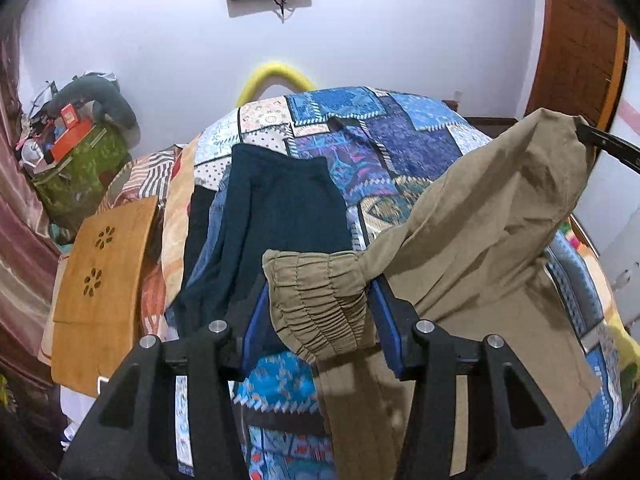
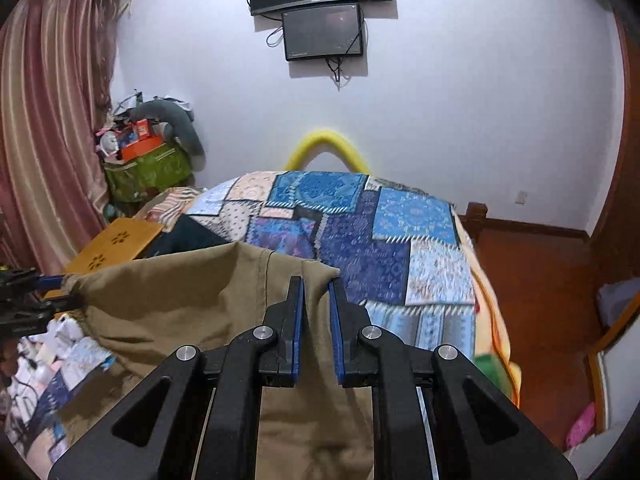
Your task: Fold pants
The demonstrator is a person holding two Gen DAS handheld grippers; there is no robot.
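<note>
The pants (image 1: 460, 240) are khaki, thin and creased, with a gathered elastic waistband (image 1: 320, 300), and they hang lifted above the bed (image 1: 400, 140) by both tools. In the left wrist view the left gripper (image 1: 318, 312) has its blue-padded fingers (image 1: 384, 320) spread to the width of the bunched waistband, pressing it on both sides (a wide hold, but a hold). From there the cloth climbs toward 2 o'clock, where the right gripper (image 1: 604, 142) shows only as a black finger at the cloth's far corner. In the right wrist view the right gripper (image 2: 316, 300) has its fingers (image 2: 298, 320) nearly together, pinching a fold of the top edge, and the left gripper (image 2: 36, 292) sits at 9 o'clock holding the other end. The long axis thus runs between the two tools, the rest drooping onto the patchwork cover. Farther off, dark clothes (image 1: 276, 208) lie on the bed at 11 o'clock, beside a tan board (image 1: 100, 280).
</note>
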